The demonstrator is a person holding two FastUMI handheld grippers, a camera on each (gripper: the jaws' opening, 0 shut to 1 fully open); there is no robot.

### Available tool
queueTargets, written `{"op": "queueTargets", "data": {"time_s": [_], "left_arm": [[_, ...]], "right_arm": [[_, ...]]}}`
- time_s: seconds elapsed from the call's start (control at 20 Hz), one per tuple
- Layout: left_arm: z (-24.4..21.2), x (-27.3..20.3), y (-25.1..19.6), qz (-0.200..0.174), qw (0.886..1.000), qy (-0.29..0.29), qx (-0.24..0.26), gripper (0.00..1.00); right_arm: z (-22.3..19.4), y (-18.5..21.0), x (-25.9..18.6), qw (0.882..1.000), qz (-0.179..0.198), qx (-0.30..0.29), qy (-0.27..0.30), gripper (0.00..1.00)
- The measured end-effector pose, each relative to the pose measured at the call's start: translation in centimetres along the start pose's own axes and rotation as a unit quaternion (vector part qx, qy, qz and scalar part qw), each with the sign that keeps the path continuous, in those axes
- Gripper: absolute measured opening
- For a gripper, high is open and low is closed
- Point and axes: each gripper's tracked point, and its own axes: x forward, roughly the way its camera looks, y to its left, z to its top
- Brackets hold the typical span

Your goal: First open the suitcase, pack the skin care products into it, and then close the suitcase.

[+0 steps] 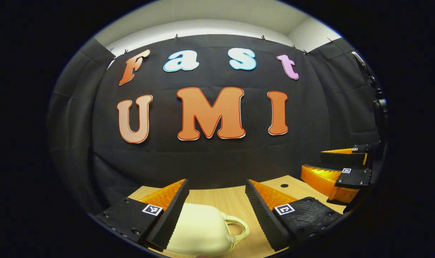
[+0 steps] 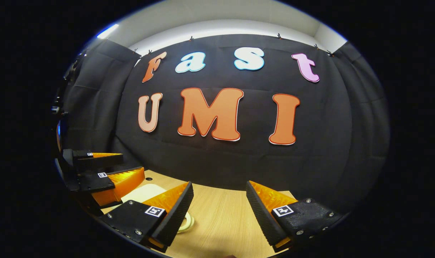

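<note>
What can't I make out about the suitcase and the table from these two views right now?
- Cream suitcase, left gripper view: its near part is cut off by the bottom edge and its left side sits behind a finger, so any latch or zip is hidden.
- Same case in the right gripper view: mostly covered by the left gripper and the right gripper's finger.
- Table: near portion cut off in both views.
</note>
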Motion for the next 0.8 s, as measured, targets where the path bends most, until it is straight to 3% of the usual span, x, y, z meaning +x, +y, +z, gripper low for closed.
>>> {"op": "queueTargets", "data": {"time_s": [0.2,0.45,0.8], "left_arm": [[-0.3,0.1,0.8,-0.006,1.000,-0.005,0.013,0.97],[-1.8,1.2,0.7,-0.027,1.000,0.007,0.003,0.97],[-3.0,2.4,1.4,-0.025,0.999,0.034,-0.018,0.97]], "right_arm": [[-0.8,0.6,0.0,1.000,-0.004,-0.006,0.017,0.94],[-1.1,0.9,0.2,1.000,-0.014,-0.009,0.024,0.94],[-1.4,-0.2,0.0,0.999,-0.020,-0.008,0.025,0.94]]}}
